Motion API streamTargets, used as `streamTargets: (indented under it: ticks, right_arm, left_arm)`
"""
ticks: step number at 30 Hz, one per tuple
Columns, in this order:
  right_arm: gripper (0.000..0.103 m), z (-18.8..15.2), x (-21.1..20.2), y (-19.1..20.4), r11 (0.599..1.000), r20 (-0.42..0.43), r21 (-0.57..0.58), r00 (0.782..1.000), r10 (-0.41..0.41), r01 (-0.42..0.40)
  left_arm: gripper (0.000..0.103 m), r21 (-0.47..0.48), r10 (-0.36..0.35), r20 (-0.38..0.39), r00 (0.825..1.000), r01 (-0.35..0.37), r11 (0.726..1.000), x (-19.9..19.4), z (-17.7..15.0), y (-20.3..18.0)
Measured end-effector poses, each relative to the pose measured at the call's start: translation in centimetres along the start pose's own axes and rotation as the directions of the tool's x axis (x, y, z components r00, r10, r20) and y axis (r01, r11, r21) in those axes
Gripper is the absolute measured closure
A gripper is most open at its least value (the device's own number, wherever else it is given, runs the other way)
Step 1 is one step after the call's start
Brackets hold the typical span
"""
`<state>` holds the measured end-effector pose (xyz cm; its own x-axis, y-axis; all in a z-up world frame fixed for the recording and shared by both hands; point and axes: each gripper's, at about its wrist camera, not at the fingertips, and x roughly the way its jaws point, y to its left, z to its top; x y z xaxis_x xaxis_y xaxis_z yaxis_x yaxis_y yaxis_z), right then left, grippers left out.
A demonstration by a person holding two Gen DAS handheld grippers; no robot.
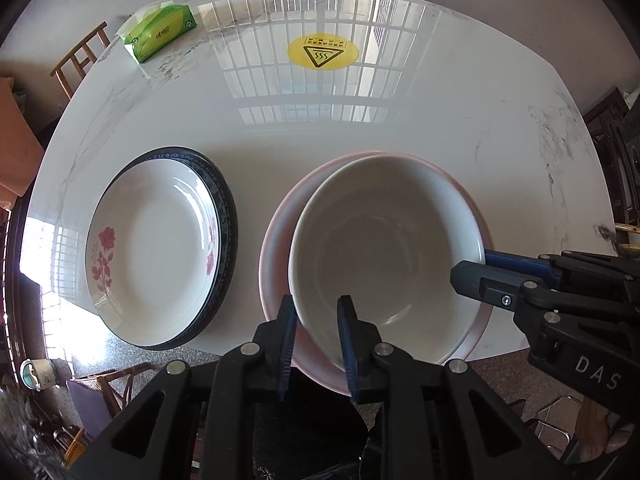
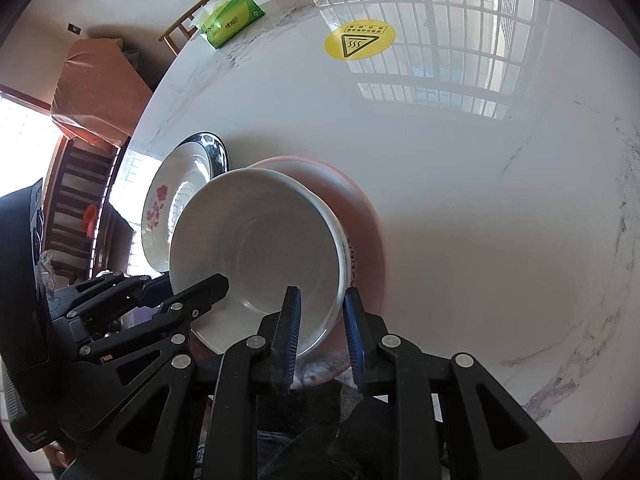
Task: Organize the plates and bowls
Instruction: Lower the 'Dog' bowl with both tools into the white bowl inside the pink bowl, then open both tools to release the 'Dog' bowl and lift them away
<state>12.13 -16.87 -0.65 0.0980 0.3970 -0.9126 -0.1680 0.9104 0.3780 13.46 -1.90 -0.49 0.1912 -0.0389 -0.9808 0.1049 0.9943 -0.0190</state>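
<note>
Now, by parts, every place counted from the pink bowl (image 1: 276,248):

White bowl (image 1: 384,248): sits tilted inside the pink bowl, not yet level, rim leaning toward the near side.

Left gripper (image 1: 316,340): clamped on the near rim of the white bowl, one blue pad inside the wall, one outside.

Right gripper (image 2: 320,328): pinched on the right rim of the same white bowl; seen also from the left wrist view, reaching in from the right.

Rose plate (image 1: 156,240): just left of the pink bowl, resting on a dark-rimmed plate (image 1: 226,216), slightly off centre.

Tissue pack (image 1: 160,32): far behind and left of the pink bowl, well apart.

Yellow warning sticker (image 1: 322,52): far behind the pink bowl, on the marble table (image 1: 480,128).

Done, as judged: plates stacked in one pile, bowls nearly nested in another.

Left, as judged: settle the white bowl flat, release both grips, perhaps centre the rose plate.

Risk: slippery glaze, tilted bowl could shift on release.
</note>
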Motion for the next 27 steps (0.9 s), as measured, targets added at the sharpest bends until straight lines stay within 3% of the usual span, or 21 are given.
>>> streamTargets:
  ticks: [4, 9, 14, 18, 27]
  right_arm:
    - [0.081, -0.2, -0.4, -0.4, 1.000, 0.015, 0.012, 1.000, 0.022, -0.022]
    - [0.076, -0.4, -2.4, -0.9, 0.999, 0.109, 0.005, 0.993, 0.048, -0.049]
    - [0.065, -1.8, -3.7, -1.5, 0.996, 0.223, -0.003, 0.971, 0.084, -0.085]
    - [0.062, -3.9, -3.4, -2.1, 0.991, 0.295, -0.006, 0.947, 0.127, -0.131]
    - [0.062, -6.4, -1.7, -3.8, 0.985, 0.344, 0.027, 0.927, 0.149, -0.168]
  left_arm:
    - [0.081, 0.005, -0.023, 0.027, 0.999, 0.023, 1.000, -0.6, 0.1, 0.4]
    - [0.081, -0.002, -0.051, 0.096, 0.994, 0.052, 0.999, -1.5, -0.2, 1.5]
    - [0.080, -0.028, -0.104, 0.143, 0.984, 0.109, 0.994, -1.9, -0.7, 3.0]
    - [0.080, -0.038, -0.117, 0.176, 0.978, 0.125, 0.991, -2.1, -0.8, 3.5]
    - [0.080, -0.068, -0.129, 0.148, 0.981, 0.140, 0.988, -0.5, -0.4, 3.3]
